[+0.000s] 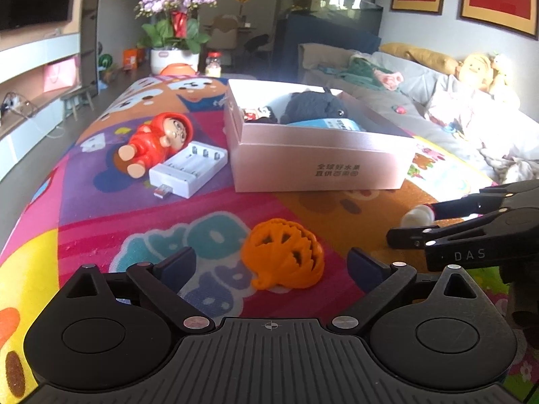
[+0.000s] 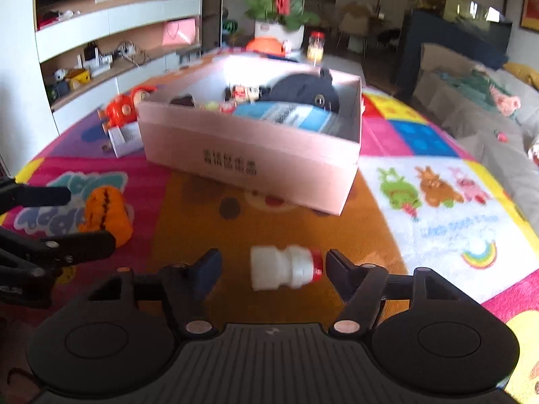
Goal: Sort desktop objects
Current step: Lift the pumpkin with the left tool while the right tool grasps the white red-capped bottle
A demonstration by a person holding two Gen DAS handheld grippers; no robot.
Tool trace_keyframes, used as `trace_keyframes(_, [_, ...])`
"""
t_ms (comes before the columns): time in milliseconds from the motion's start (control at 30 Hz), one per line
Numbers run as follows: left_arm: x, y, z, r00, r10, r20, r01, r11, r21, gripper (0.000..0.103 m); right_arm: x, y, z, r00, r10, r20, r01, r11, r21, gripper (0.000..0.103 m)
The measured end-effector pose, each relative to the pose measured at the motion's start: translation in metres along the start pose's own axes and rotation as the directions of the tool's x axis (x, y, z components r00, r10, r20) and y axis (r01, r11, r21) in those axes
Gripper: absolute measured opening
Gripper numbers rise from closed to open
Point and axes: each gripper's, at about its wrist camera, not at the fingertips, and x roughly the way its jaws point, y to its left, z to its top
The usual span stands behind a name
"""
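An orange pumpkin toy [image 1: 284, 252] lies on the colourful mat between the open fingers of my left gripper [image 1: 273, 266]; it also shows in the right wrist view [image 2: 107, 215]. A small white bottle with a red cap [image 2: 286, 267] lies on its side between the open fingers of my right gripper [image 2: 273, 269], its cap close to the right finger. The bottle [image 1: 417, 216] and right gripper [image 1: 417, 224] show at the right of the left wrist view. The pink box [image 1: 316, 161] holds a dark plush and other items.
A red-hooded doll [image 1: 158, 139] and a white battery charger [image 1: 188, 170] lie left of the box. The left gripper [image 2: 87, 219] shows at the left of the right wrist view. A flower pot [image 1: 173, 57] stands at the far end. A sofa [image 1: 454, 111] runs along the right.
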Motion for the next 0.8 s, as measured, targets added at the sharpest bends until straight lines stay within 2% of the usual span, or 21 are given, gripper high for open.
trace_keyframes(67, [-0.001,-0.002,0.000,1.000,-0.013,0.004,0.013,1.000,0.016,0.099,-0.002,-0.004,-0.003,1.000,0.006,0.004,-0.006,1.000,0.017,0.064])
trace_keyframes(100, [0.000,-0.004,0.001,1.000,-0.019,0.002,0.019,0.999,0.028,0.100,-0.004,-0.007,-0.004,1.000,0.009,0.007,-0.009,1.000,0.030,0.048])
trace_keyframes(133, [0.000,-0.005,0.001,1.000,-0.026,0.000,0.026,0.999,0.042,0.100,-0.006,-0.009,-0.005,1.000,0.014,0.004,-0.014,0.999,0.046,0.043])
trace_keyframes(267, [0.002,-0.014,0.004,0.999,-0.037,-0.003,0.037,0.994,0.107,0.099,-0.018,-0.014,-0.003,0.999,0.026,0.034,-0.028,0.998,0.056,0.043])
trace_keyframes(367, [0.010,-0.017,0.006,0.999,-0.032,-0.036,0.037,0.991,0.132,0.096,-0.029,-0.014,0.001,0.997,0.053,0.056,-0.056,0.997,0.052,0.043])
trace_keyframes(500, [0.019,-0.015,0.010,0.997,-0.015,-0.072,0.025,0.991,0.129,0.079,-0.046,-0.011,0.000,0.992,0.108,0.059,-0.110,0.993,0.034,0.043])
trace_keyframes(533, [0.019,-0.017,0.010,0.998,-0.007,-0.065,0.017,0.989,0.147,0.066,-0.051,-0.009,-0.002,0.992,0.116,0.056,-0.117,0.993,0.018,0.043])
trace_keyframes(600, [0.016,-0.020,0.012,0.998,-0.001,-0.065,0.012,0.985,0.173,0.064,-0.062,-0.005,-0.005,0.991,0.110,0.072,-0.108,0.994,-0.021,0.043])
trace_keyframes(667, [0.004,-0.022,0.022,0.999,-0.017,-0.030,0.022,0.982,0.190,0.064,-0.077,-0.003,-0.005,0.989,0.095,0.109,-0.090,0.995,-0.048,0.043])
trace_keyframes(733, [-0.015,-0.026,0.042,0.998,-0.017,0.063,0.003,0.975,0.223,0.064,-0.098,-0.008,0.002,0.982,0.081,0.171,-0.073,0.996,-0.054,0.043])
trace_keyframes(800, [-0.035,-0.030,0.069,0.985,-0.016,0.173,-0.028,0.968,0.248,0.064,-0.122,-0.015,0.015,0.966,0.057,0.251,-0.047,0.998,-0.047,0.043])
